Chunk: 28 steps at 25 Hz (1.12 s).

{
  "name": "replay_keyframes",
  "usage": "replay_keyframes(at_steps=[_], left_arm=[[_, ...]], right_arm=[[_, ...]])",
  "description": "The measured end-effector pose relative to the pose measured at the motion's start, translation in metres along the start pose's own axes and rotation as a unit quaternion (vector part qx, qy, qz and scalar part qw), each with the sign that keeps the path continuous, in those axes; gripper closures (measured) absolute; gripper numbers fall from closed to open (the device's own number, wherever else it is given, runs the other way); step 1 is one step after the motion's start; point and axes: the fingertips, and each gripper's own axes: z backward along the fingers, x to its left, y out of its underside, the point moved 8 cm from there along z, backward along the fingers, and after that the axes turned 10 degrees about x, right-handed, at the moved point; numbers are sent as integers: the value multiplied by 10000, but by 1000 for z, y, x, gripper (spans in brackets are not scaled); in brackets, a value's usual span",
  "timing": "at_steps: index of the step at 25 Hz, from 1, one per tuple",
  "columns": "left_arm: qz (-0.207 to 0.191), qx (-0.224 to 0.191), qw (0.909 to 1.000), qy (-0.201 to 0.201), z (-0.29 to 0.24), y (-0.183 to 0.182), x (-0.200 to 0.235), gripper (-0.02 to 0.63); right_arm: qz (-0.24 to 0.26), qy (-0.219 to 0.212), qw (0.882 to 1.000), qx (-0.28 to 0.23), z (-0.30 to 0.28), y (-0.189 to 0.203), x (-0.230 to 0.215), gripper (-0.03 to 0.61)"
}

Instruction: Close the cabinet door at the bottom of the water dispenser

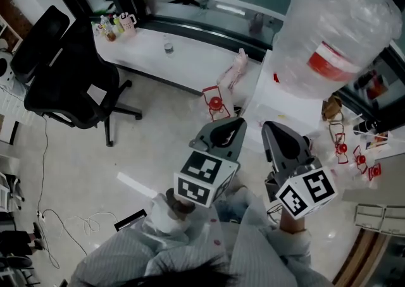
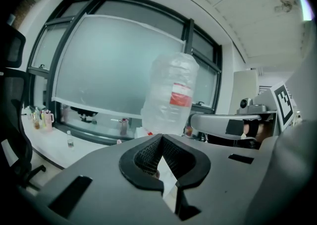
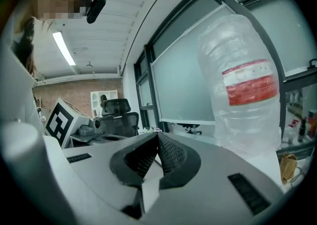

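The water dispenser (image 1: 286,101) is a white cabinet that I see from above. A large clear bottle (image 1: 335,26) with a red label stands upside down on it. Its bottom cabinet door is hidden below the top and my grippers. My left gripper (image 1: 235,126) is held up in front of the dispenser, jaws together and nothing between them. My right gripper (image 1: 271,130) is beside it, also shut and empty. The bottle (image 2: 171,95) rises beyond the shut left gripper (image 2: 160,139) in the left gripper view. In the right gripper view the bottle (image 3: 242,90) stands behind the shut right gripper (image 3: 157,135).
A black office chair (image 1: 63,71) stands at the left on the pale floor. A white counter (image 1: 171,58) with small bottles runs under the window. Red-handled items (image 1: 215,103) lie by the dispenser's left side and more (image 1: 345,148) at its right. Cables (image 1: 63,222) trail at lower left.
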Motion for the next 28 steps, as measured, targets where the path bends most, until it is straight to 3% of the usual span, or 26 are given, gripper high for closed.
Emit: replay_keyframes(at_steps=[28], left_arm=[[-35, 91, 9999, -68, 0, 5, 7, 603]], right_arm=[[55, -191, 9998, 99, -13, -2, 11, 565]])
